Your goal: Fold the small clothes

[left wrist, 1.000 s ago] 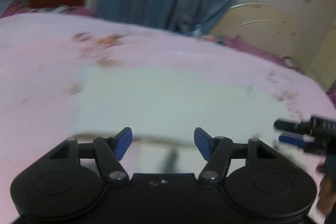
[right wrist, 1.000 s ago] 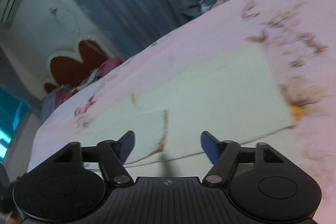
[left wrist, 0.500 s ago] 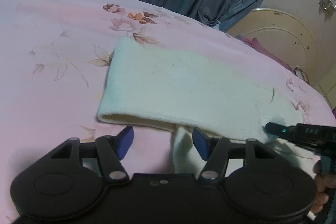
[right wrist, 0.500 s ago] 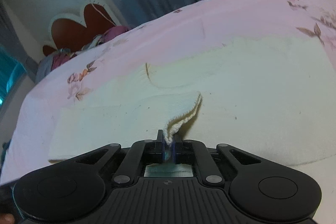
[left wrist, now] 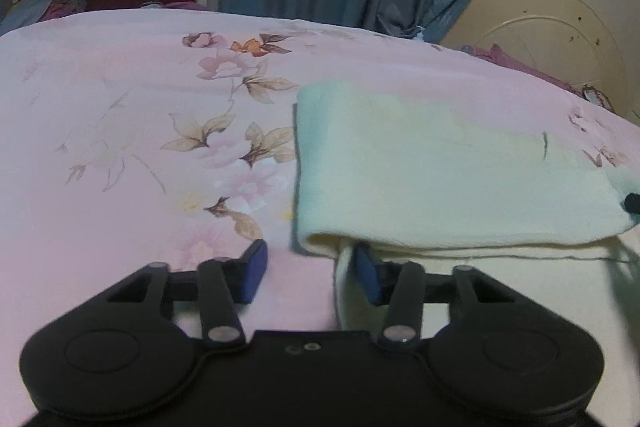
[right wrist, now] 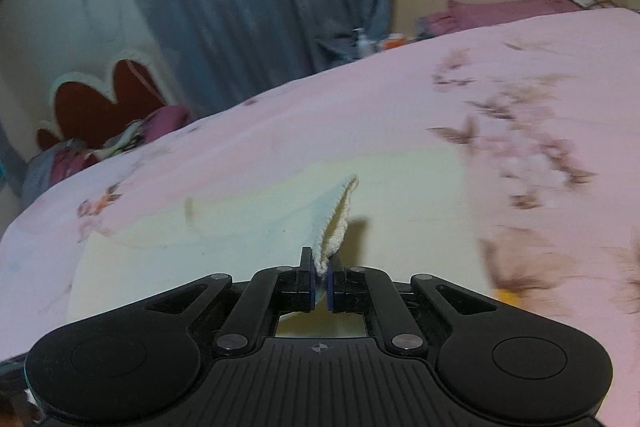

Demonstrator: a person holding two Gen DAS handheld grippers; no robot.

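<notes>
- Left gripper [left wrist: 306, 273]: jaws have just been closing, half-narrowed, straddling the cream garment [left wrist: 440, 179]'s near-left corner on the bed [left wrist: 120, 147]; cloth's length runs rightward.
- Right gripper [right wrist: 319, 285]: jaws pinching a garment edge.

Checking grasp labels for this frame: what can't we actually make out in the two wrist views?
- Left wrist view: left gripper jaws apart around the cream garment corner; pad contact with the cloth unclear.
- Left wrist view: right gripper cut off by the frame edge, only a dark tip shows.
- Right wrist view: right gripper shut on a knit edge; which part of the garment is unclear.
- Right wrist view: floral bedsheet blurred, pattern unreadable.
</notes>
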